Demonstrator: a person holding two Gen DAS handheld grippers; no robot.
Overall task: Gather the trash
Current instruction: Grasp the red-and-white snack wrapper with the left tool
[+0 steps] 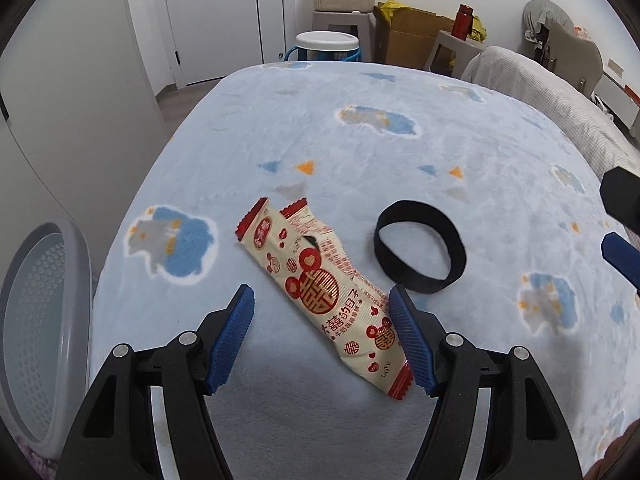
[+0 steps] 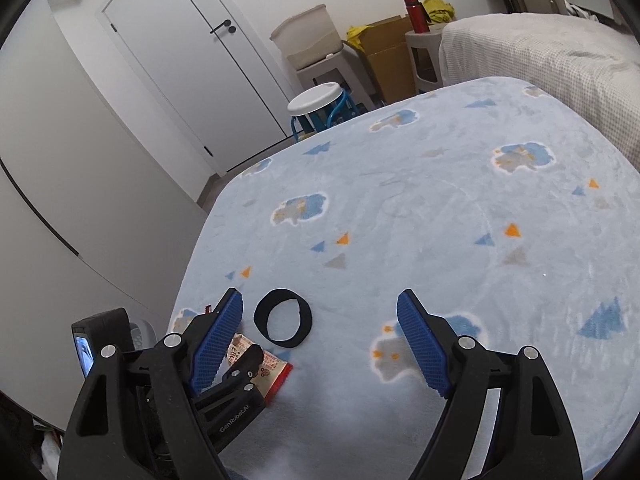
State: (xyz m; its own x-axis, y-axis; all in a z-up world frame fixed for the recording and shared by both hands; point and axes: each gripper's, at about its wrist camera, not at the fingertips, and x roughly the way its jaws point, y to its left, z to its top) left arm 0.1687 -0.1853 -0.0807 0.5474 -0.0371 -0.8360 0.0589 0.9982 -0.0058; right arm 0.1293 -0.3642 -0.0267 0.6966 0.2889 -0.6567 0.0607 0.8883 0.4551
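Observation:
A cream and red snack wrapper (image 1: pixel 320 292) lies flat and slantwise on the light blue blanket (image 1: pixel 400 152). My left gripper (image 1: pixel 320 294) hovers over it, open, with the wrapper's lower half between the jaws and its end by the right pad (image 1: pixel 412 340); neither pad presses on it. A black band ring (image 1: pixel 420 252) lies just right of the wrapper. In the right wrist view my right gripper (image 2: pixel 320 298) is open and empty above the blanket, with the ring (image 2: pixel 284 324) near its left pad (image 2: pixel 216 344). There the wrapper (image 2: pixel 272 368) is mostly hidden behind the left gripper (image 2: pixel 240 376).
A grey perforated basket (image 1: pixel 36 320) stands off the bed's left edge, close to the white wall. Beyond the far edge are a white stool with blue legs (image 1: pixel 326 46), a cardboard box (image 1: pixel 416 32) and a door (image 2: pixel 180 60). A bed with a white cover (image 2: pixel 540 52) lies at the right.

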